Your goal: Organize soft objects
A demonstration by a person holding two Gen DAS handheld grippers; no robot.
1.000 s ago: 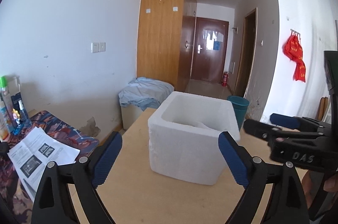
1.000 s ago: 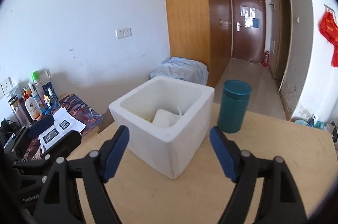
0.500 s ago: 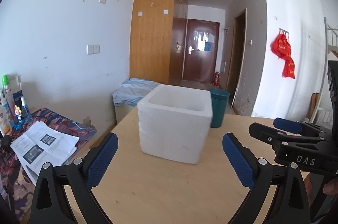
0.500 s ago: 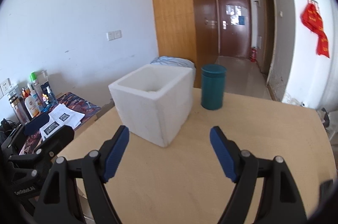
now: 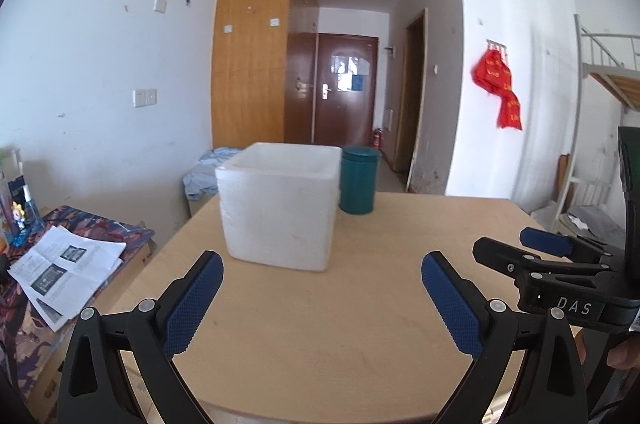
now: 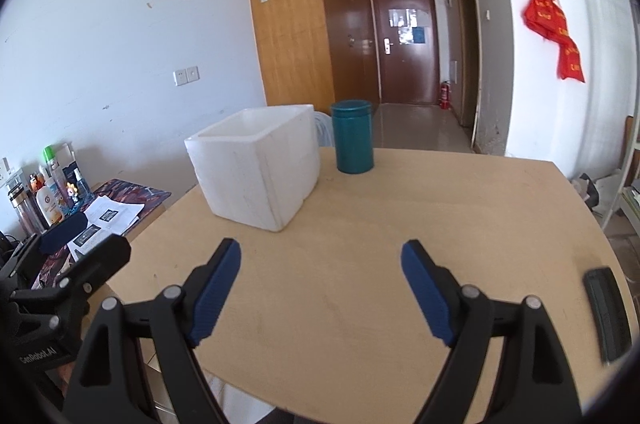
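A white foam box (image 5: 280, 216) (image 6: 256, 184) stands open-topped on the far left part of the wooden table (image 5: 320, 344) (image 6: 440, 204); its inside is hidden from here. My left gripper (image 5: 320, 260) hovers open over the near table, well short of the box, with nothing between its blue pads. My right gripper (image 6: 320, 249) is open and empty too, beside the left one. Each shows at the edge of the other's view: the right gripper (image 5: 504, 242) at the right, the left gripper (image 6: 86, 242) at the lower left.
A teal canister (image 5: 359, 180) (image 6: 353, 136) stands just behind the box's right corner. A dark flat object (image 6: 606, 312) lies near the table's right edge. Left of the table, a low stand holds papers (image 5: 64, 272) and bottles (image 6: 48, 192). A blue cloth pile (image 5: 204, 172) lies behind.
Both grippers have pulled back from the foam box and sunk a little; the box now looks smaller and its inside is out of sight. Both stay open and empty.
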